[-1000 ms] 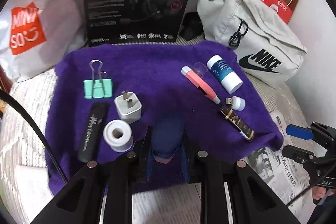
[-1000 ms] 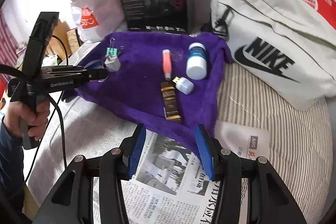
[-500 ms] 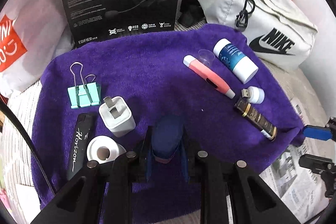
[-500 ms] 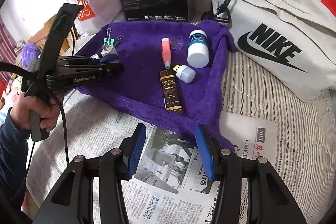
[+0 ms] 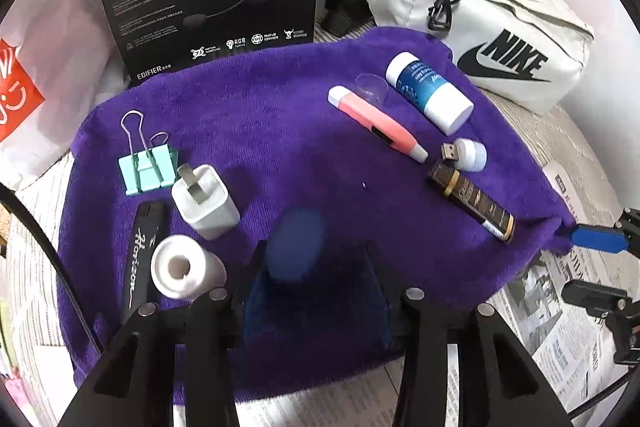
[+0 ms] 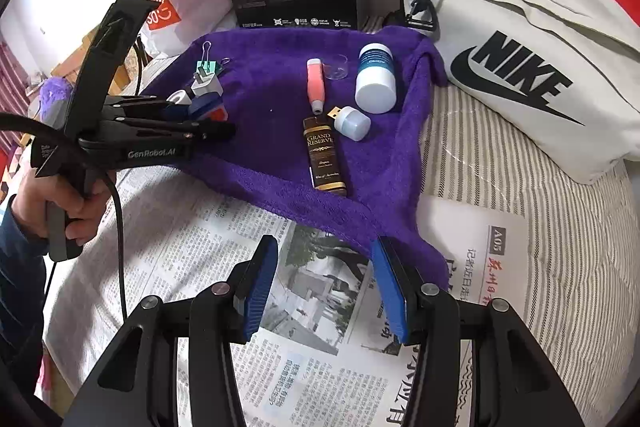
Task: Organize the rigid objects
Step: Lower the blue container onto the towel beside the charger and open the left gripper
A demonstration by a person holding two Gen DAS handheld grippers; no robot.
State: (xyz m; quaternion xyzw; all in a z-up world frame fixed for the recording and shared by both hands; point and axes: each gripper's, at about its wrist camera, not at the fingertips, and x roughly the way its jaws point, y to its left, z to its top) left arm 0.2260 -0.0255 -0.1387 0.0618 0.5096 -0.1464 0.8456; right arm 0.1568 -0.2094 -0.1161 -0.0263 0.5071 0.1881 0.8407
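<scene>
Releasing a dark blue capsule-shaped object (image 5: 296, 247) near the purple towel's (image 5: 280, 131) near edge, the left gripper (image 5: 316, 291) has just been opening, the object between its jaws. Widening fully before lifting straight away should keep it beside the white charger (image 5: 204, 203). The right gripper (image 6: 326, 287) hangs parted and empty over newspaper (image 6: 320, 367).

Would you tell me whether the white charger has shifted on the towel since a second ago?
No: the white charger lies beside the green binder clip on the purple towel, as before.
</scene>
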